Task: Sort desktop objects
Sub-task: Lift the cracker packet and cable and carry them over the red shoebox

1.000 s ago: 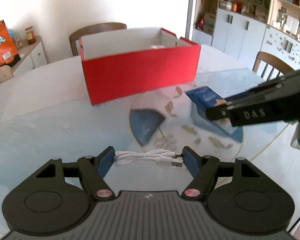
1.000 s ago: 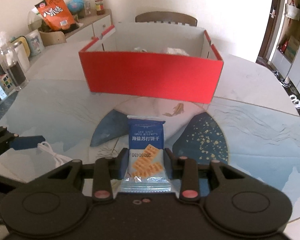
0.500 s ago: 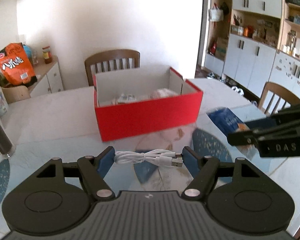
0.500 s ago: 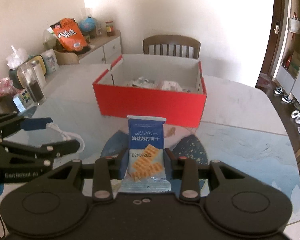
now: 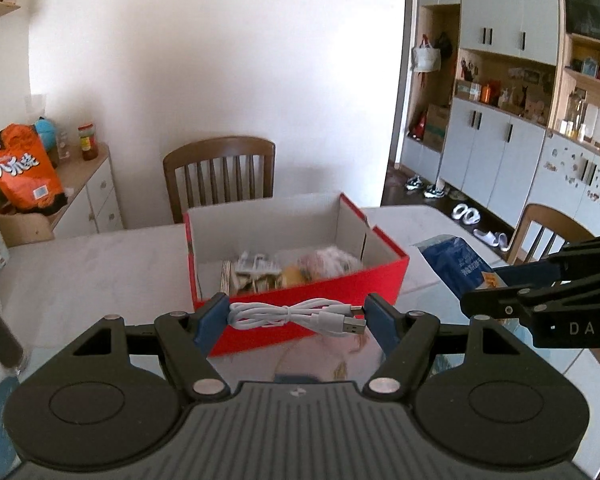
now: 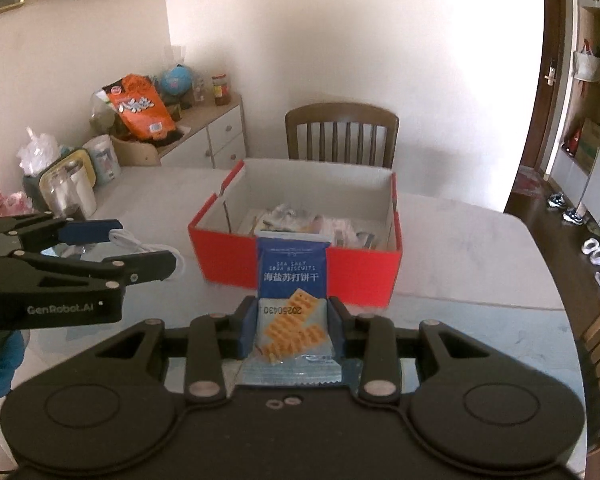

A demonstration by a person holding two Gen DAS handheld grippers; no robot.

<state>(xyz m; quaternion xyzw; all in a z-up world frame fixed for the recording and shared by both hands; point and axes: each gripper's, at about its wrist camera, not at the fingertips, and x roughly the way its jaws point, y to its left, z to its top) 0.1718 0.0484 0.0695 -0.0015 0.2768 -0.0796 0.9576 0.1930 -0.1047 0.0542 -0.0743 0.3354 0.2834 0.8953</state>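
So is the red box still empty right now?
No, the red box already holds several packets and wrapped items piled on its floor, seen over its front wall in the right wrist view.

the box stood on the table, open at the top, with packets lying inside it; a chair stood behind the box at the table's far edge; a cabinet stood left of the chair, against the wall; a snack bag and a jar stood on the cabinet; shoes lay on the floor to the right.
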